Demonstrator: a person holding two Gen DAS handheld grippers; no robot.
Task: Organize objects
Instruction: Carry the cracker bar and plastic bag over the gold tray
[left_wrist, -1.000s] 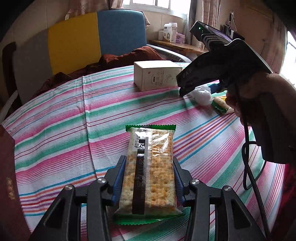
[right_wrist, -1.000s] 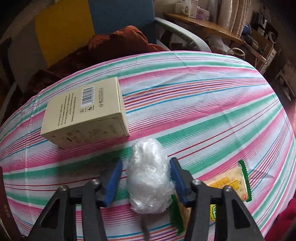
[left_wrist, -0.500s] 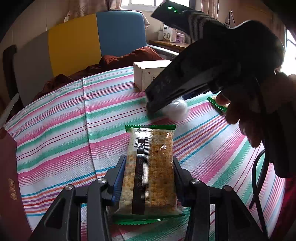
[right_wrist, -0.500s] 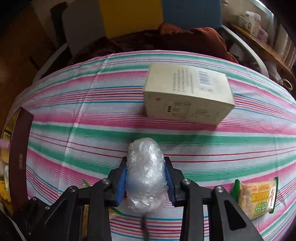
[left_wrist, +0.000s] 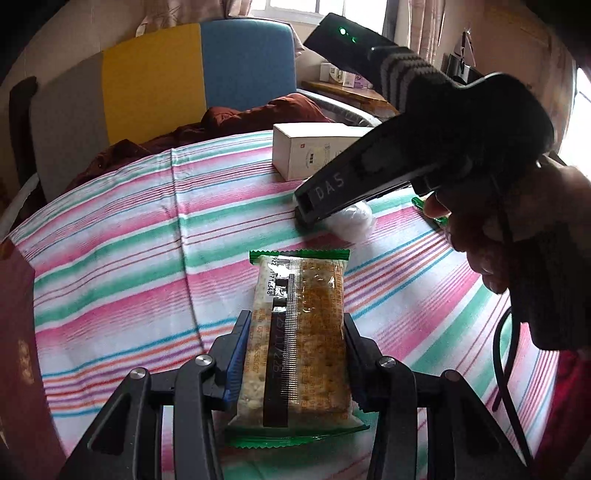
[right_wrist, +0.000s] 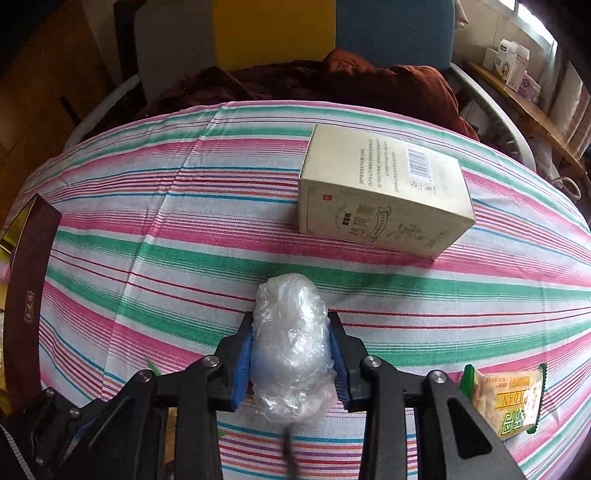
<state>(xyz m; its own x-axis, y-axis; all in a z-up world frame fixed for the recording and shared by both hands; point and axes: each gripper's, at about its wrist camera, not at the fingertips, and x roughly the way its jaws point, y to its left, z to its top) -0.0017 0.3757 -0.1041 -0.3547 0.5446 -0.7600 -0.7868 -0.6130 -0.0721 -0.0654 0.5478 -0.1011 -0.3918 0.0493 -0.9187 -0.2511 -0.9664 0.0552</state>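
The cream box (right_wrist: 384, 192) lies closed on my striped bench (right_wrist: 184, 229). My left jaws (left_wrist: 295, 354) clench the cracker packet (left_wrist: 295, 332) lengthwise between them; my right jaws (right_wrist: 291, 362) squeeze the plastic-wrapped bundle (right_wrist: 291, 343), just above the cloth.

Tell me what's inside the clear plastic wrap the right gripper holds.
The plastic-wrapped bundle, clamped in the right gripper, shows only crinkled film with a pale bluish tint low down. The layers cover whatever is inside, so it cannot be identified.
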